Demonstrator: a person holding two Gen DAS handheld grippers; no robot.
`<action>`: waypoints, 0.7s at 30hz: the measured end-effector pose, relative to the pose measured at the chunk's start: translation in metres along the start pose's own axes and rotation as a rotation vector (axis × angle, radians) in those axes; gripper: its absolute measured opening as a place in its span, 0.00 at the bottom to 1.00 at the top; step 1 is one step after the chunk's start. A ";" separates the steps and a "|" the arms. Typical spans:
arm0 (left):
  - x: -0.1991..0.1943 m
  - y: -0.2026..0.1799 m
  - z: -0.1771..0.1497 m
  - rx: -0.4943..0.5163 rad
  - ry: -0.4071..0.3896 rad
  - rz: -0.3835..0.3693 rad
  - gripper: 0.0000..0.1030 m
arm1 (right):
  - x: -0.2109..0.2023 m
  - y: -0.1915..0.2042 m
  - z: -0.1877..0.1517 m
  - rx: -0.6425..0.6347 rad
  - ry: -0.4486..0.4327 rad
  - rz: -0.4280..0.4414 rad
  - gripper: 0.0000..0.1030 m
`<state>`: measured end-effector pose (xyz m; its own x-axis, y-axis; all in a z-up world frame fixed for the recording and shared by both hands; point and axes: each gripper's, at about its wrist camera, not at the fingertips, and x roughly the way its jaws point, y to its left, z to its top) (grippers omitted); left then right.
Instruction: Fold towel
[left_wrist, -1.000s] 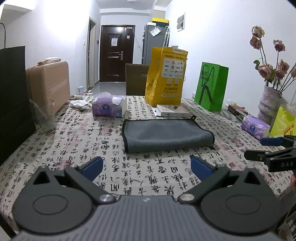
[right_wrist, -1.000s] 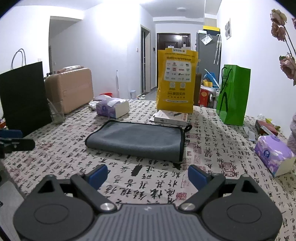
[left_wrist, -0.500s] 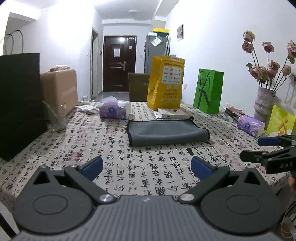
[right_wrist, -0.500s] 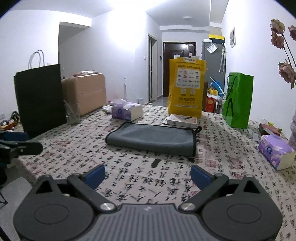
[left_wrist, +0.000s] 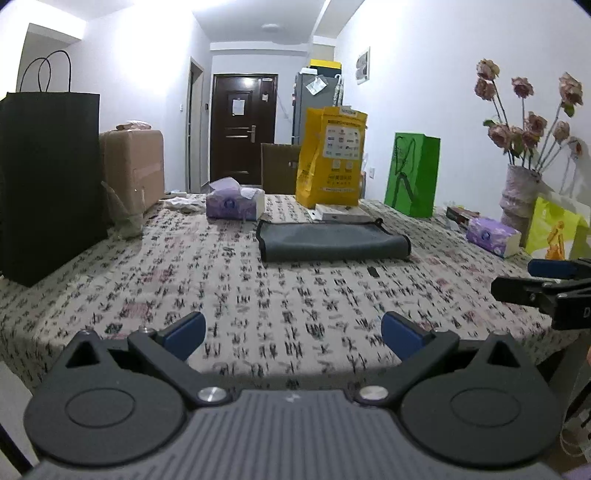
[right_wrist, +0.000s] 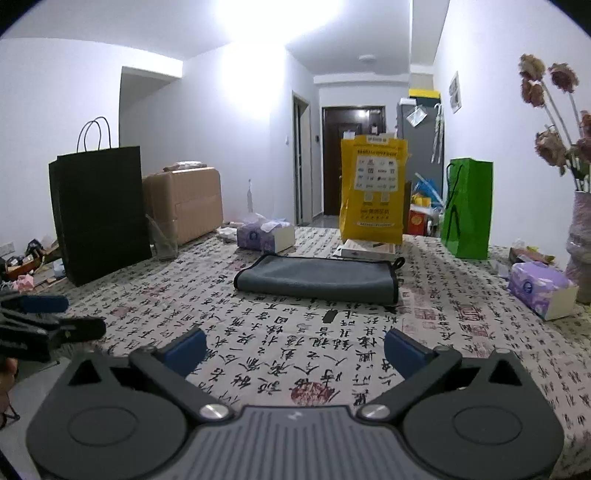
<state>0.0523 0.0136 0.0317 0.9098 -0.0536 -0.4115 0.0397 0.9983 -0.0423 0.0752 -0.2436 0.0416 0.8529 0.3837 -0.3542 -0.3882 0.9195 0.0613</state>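
1. Left tongs (left_wrist: 291, 328) were spread wide with nothing between the blue pads, hanging over the near edge of the tabletop (left_wrist: 280, 302).
2. Right tongs (right_wrist: 293, 345) were likewise wide open and held nothing, over the near part of the tabletop (right_wrist: 258, 332). Each pair showed at the edge of the other's view: right tongs (left_wrist: 543, 280) at the right edge, left tongs (right_wrist: 48, 321) at the left edge.
3. Towel (left_wrist: 332, 242), grey with dark binding, lay folded flat near the middle of the tabletop, well apart from both tongs. In the right wrist view the towel (right_wrist: 317, 278) showed a small loop at its far right corner.
4. Behind the towel: a flat white box (right_wrist: 365, 251), touching or just beside the towel's far edge; cannot tell which. A yellow bag (right_wrist: 373, 192) stood upright behind the box.
5. A green bag (right_wrist: 469, 208) stood to the right of the yellow one.
6. A purple tissue box (right_wrist: 264, 236) sat beyond the towel's left end. A 2nd tissue box (right_wrist: 541, 288) sat near the right edge, beside a vase (left_wrist: 519, 201) of dried flowers.
7. On the left: a black paper bag (right_wrist: 99, 210) upright, a clear glass (right_wrist: 162, 240) just beside it, and a tan suitcase (right_wrist: 188, 203) behind.
8. The cloth on the tabletop was printed with black calligraphy.
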 end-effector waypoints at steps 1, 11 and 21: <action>-0.001 -0.001 -0.003 0.004 0.004 0.000 1.00 | -0.003 0.002 -0.004 0.002 -0.001 0.005 1.00; -0.015 0.006 -0.028 0.018 0.019 0.031 1.00 | -0.017 0.021 -0.032 0.022 0.014 0.008 1.00; -0.031 0.009 -0.041 0.011 0.015 0.018 1.00 | -0.040 0.033 -0.052 0.036 0.060 0.007 1.00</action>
<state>0.0077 0.0228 0.0066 0.9042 -0.0359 -0.4256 0.0279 0.9993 -0.0251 0.0100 -0.2328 0.0089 0.8273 0.3855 -0.4085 -0.3804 0.9197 0.0975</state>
